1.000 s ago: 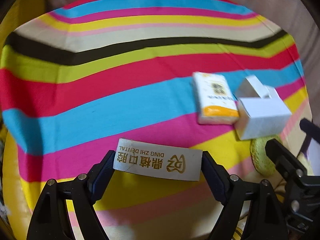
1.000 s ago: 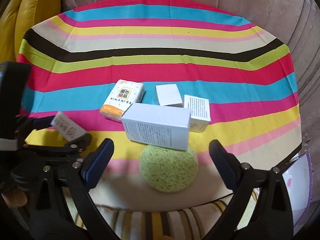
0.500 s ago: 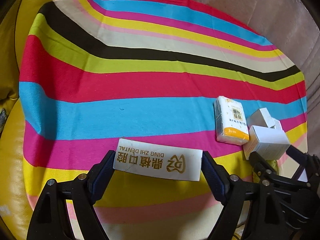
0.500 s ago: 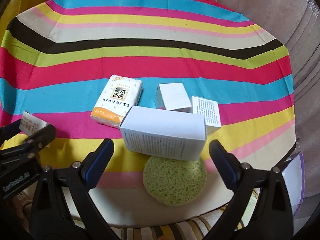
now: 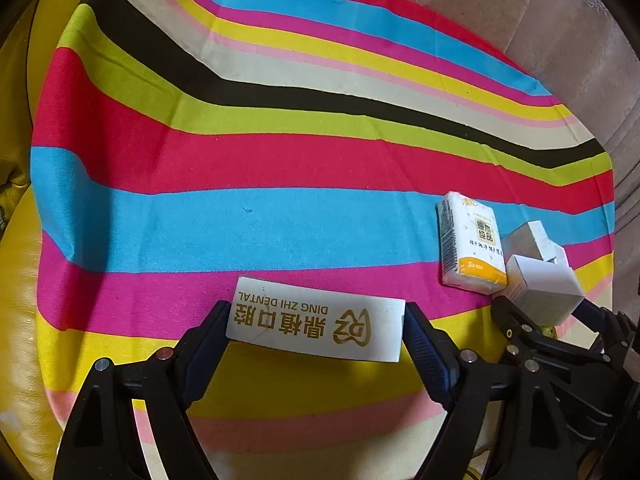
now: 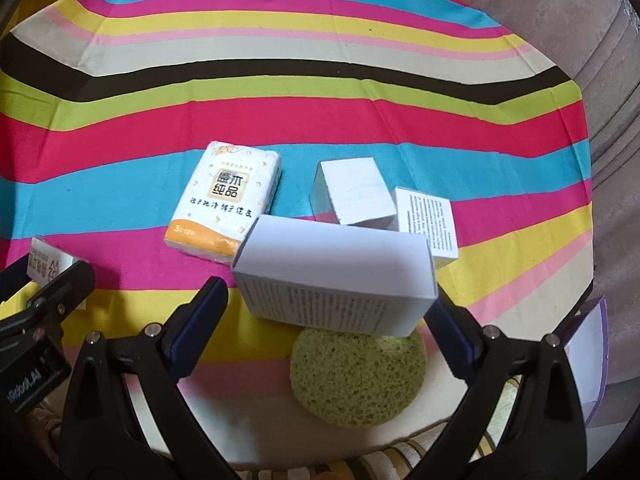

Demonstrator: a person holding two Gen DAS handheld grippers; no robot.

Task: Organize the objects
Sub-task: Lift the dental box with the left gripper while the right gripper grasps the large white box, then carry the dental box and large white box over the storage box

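Note:
My left gripper point(image 5: 316, 332) is shut on a white dental box point(image 5: 316, 326) with gold lettering, held over the striped cloth point(image 5: 240, 168); the box also shows at the left of the right wrist view point(image 6: 48, 266). My right gripper point(image 6: 328, 312) is open, its jaws on either side of a long white box point(image 6: 336, 276) that leans over a green round sponge point(image 6: 356, 376). A tissue pack point(image 6: 228, 204) with an orange end lies left of it. Two small white boxes point(image 6: 352, 190) point(image 6: 428, 220) lie behind it.
The striped cloth covers a round seat with a beige padded back point(image 6: 560, 20). Yellow leather point(image 5: 24, 320) borders the cloth on the left. A white and purple object point(image 6: 588, 340) sits at the right edge.
My left gripper with the dental box has drawn back and to the left, away from the tissue pack. My right gripper has moved closer to the long white box.

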